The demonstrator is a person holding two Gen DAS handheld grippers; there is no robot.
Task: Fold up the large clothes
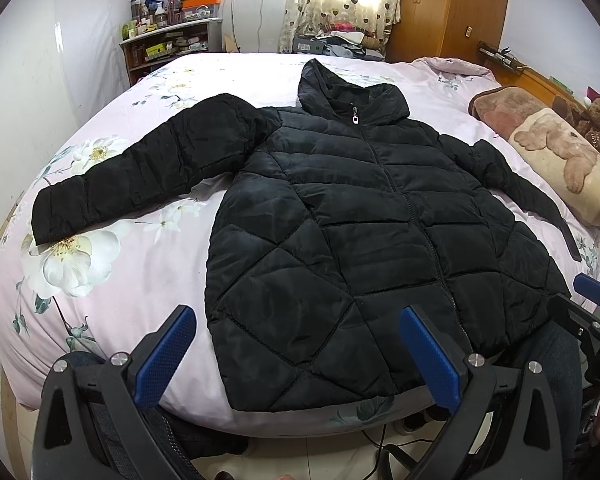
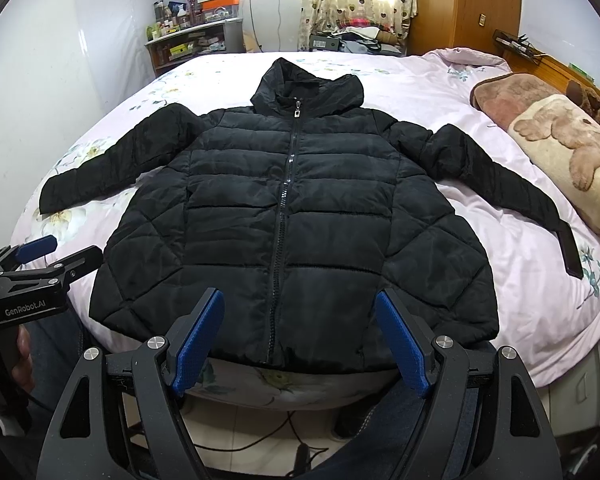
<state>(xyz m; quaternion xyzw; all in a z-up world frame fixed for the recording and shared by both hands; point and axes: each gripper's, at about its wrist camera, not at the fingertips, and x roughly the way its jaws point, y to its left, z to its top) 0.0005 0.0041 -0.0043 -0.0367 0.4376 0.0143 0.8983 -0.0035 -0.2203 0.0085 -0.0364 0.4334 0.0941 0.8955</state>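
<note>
A black quilted hooded jacket (image 1: 360, 216) (image 2: 292, 216) lies flat and zipped on the bed, hood pointing away, both sleeves spread outward. Its left sleeve (image 1: 140, 176) stretches toward the bed's left side; its right sleeve (image 2: 512, 196) reaches toward the pillows. My left gripper (image 1: 296, 320) hangs open just in front of the hem's left half, holding nothing. My right gripper (image 2: 300, 304) is open too, hovering over the hem by the zipper's lower end. Each gripper shows at the edge of the other's view: left gripper (image 2: 60, 248), right gripper (image 1: 592, 292).
The bed (image 1: 112, 280) has a pink floral sheet. Pillows and a bear-print blanket (image 2: 560, 152) lie along the right side with stuffed toys. A cluttered shelf (image 1: 168, 44), a curtain and a wooden wardrobe (image 2: 464, 4) stand behind. Cables lie on the floor below the bed's edge.
</note>
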